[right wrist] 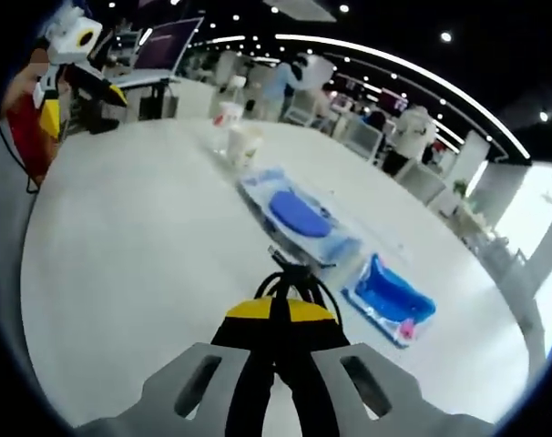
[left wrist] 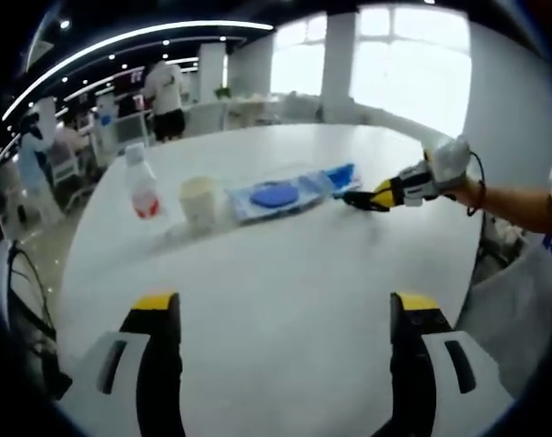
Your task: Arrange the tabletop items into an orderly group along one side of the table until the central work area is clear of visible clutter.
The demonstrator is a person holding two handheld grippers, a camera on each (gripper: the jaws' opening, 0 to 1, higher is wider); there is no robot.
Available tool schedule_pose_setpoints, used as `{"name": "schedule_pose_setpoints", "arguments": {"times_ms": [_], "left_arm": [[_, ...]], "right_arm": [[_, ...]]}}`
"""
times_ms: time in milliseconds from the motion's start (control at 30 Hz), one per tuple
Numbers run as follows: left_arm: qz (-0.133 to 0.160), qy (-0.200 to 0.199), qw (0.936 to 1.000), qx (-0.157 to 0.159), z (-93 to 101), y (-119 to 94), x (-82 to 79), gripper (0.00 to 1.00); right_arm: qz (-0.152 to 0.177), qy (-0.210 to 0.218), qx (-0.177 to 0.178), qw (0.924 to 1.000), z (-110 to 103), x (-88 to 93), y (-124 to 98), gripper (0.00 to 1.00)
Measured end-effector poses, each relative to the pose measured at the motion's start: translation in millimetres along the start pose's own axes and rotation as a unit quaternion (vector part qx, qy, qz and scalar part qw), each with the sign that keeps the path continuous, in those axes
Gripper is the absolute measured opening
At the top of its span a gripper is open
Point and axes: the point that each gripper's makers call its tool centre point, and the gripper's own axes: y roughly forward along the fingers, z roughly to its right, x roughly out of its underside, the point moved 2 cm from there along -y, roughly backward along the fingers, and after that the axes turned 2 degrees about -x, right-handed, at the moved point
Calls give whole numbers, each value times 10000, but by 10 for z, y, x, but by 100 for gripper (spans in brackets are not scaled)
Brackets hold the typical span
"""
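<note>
Left tongs (left wrist: 285, 319): jaws spread wide, empty, hovering over bare bench (left wrist: 285, 255). Right tongs (right wrist: 278, 314): jaws pressed together against edge of clear packet with blue disc (right wrist: 299, 217), probably nudging it into row. Bottle (left wrist: 142, 187), cup (left wrist: 199, 198), blue pouch (right wrist: 390, 300) lined toward 12 o'clock edge.

Open-plan office: long white table (left wrist: 285, 300), rows of desks and chairs (right wrist: 362, 137), ceiling light strips (right wrist: 413, 68).
</note>
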Motion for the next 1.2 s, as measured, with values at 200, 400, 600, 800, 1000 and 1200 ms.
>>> {"name": "schedule_pose_setpoints", "arguments": {"times_ms": [200, 400, 600, 800, 1000, 1200], "left_arm": [[-22, 13, 10000, 15, 11, 4, 5, 93], [-2, -17, 10000, -16, -9, -13, 6, 92], [-31, -64, 10000, -24, -22, -20, 19, 92], [1, -87, 10000, -34, -36, -33, 9, 92], [3, -143, 9999, -71, -58, -45, 15, 92], [46, -196, 9998, -47, -62, -49, 8, 93]], "right_arm": [[-69, 65, -144, 9999, -65, 56, 88, 3], [-95, 323, -249, 9991, -89, 110, 178, 3], [-203, 538, -337, 9978, -122, 183, 259, 4], [-278, 859, -413, 9951, -178, 242, 313, 6], [-216, 1268, -446, 9907, -175, 264, 342, 7], [-187, 1629, -473, 9853, -191, 277, 357, 9]]}}
